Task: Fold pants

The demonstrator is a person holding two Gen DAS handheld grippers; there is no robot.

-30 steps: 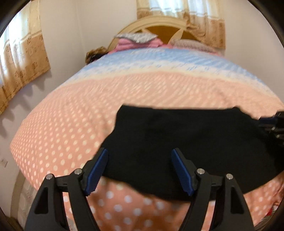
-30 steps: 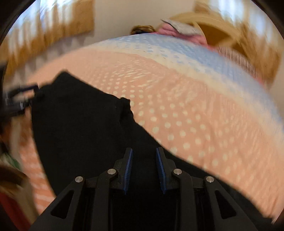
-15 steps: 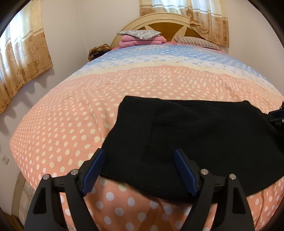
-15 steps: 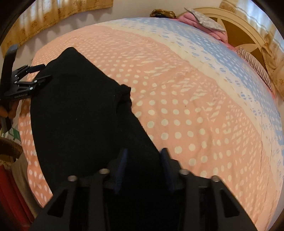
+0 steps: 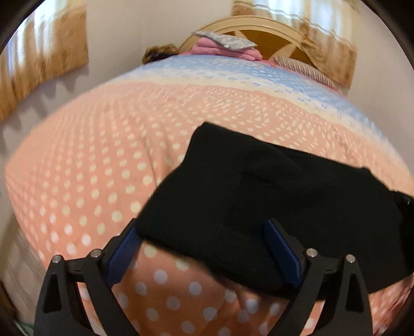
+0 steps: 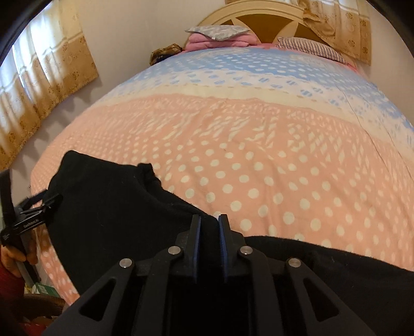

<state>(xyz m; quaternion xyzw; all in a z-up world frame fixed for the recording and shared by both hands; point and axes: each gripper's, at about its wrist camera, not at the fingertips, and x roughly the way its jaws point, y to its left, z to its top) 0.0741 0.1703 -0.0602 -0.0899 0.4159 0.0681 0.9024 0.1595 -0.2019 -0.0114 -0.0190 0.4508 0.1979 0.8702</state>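
Black pants [image 5: 271, 196] lie flat across the near end of the bed, and they also show in the right wrist view [image 6: 108, 214]. My left gripper [image 5: 204, 245] is open, its blue pads straddling the near edge of the pants at their left end. It also shows at the left edge of the right wrist view [image 6: 38, 206]. My right gripper [image 6: 209, 237] is shut on the far edge of the pants, with black cloth pinched between the pads.
The bed has a pink dotted quilt [image 6: 245, 155] turning blue toward the headboard [image 6: 258, 23]. Folded pink bedding [image 6: 214, 38] and a striped pillow [image 6: 308, 47] lie at the head. Curtains [image 6: 46, 77] hang on the left wall.
My right gripper has swung to face the headboard, still pinching the cloth. My left gripper has shifted and tilted, staying open at the pants' near edge.
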